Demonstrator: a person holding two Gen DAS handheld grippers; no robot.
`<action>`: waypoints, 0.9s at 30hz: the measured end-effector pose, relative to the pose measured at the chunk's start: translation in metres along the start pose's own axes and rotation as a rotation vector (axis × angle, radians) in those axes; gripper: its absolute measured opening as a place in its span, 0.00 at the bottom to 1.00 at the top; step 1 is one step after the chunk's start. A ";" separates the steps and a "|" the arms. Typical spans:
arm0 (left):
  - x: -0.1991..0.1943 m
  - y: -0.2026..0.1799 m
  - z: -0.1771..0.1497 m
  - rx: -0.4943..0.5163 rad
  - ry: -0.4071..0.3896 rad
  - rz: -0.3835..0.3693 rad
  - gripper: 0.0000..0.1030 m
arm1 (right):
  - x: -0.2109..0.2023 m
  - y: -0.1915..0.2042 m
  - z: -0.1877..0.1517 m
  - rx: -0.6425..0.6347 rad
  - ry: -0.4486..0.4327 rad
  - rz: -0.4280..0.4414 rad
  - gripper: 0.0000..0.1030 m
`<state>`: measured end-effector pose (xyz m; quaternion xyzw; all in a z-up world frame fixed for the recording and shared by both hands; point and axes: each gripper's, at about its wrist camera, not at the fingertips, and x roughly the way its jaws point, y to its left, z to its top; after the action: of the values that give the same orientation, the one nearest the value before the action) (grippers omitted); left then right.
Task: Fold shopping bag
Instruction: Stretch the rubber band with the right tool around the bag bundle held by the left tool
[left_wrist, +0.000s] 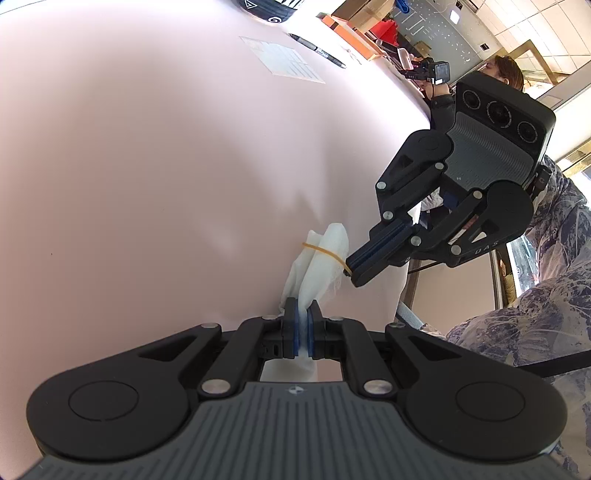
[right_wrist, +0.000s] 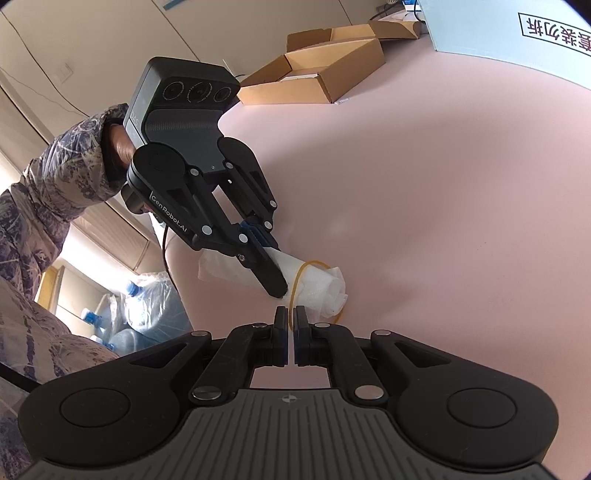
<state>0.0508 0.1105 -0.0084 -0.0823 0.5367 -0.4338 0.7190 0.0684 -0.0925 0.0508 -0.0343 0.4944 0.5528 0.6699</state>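
Near six o'clock on the pale pink surface (left_wrist: 147, 166) lies the white, thin, crinkled shopping bag (left_wrist: 325, 254), already rolled into a soft tube, with a yellow rubber band (left_wrist: 325, 252) looped around it. The left tongs (left_wrist: 303, 325) are clamped on one end of the roll, while the right tongs (right_wrist: 290, 325) are pinched together on the band, which runs between their tips. The bag looks light, limp and springy, so it would likely unroll if released; the firm middle of the roll seems the best place to hold, and the band is thin enough to slip. Toward twelve o'clock, well apart, lie a black pen (left_wrist: 317, 50) and a clear printed sheet (left_wrist: 282, 59); flattened brown cardboard boxes (right_wrist: 314, 70) sit far off. Nothing stands in the way.
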 end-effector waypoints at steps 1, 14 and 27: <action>0.000 0.000 -0.002 0.002 -0.006 -0.001 0.06 | 0.002 0.001 0.001 -0.006 -0.004 0.004 0.03; -0.005 0.001 -0.019 -0.035 -0.083 -0.041 0.05 | 0.001 0.011 0.014 -0.136 -0.037 -0.006 0.21; 0.006 -0.008 -0.007 0.035 -0.045 -0.011 0.06 | -0.014 -0.009 0.007 -0.158 -0.061 -0.075 0.24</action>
<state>0.0411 0.1042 -0.0109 -0.0825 0.5120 -0.4453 0.7299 0.0809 -0.1016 0.0595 -0.0887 0.4268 0.5656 0.7000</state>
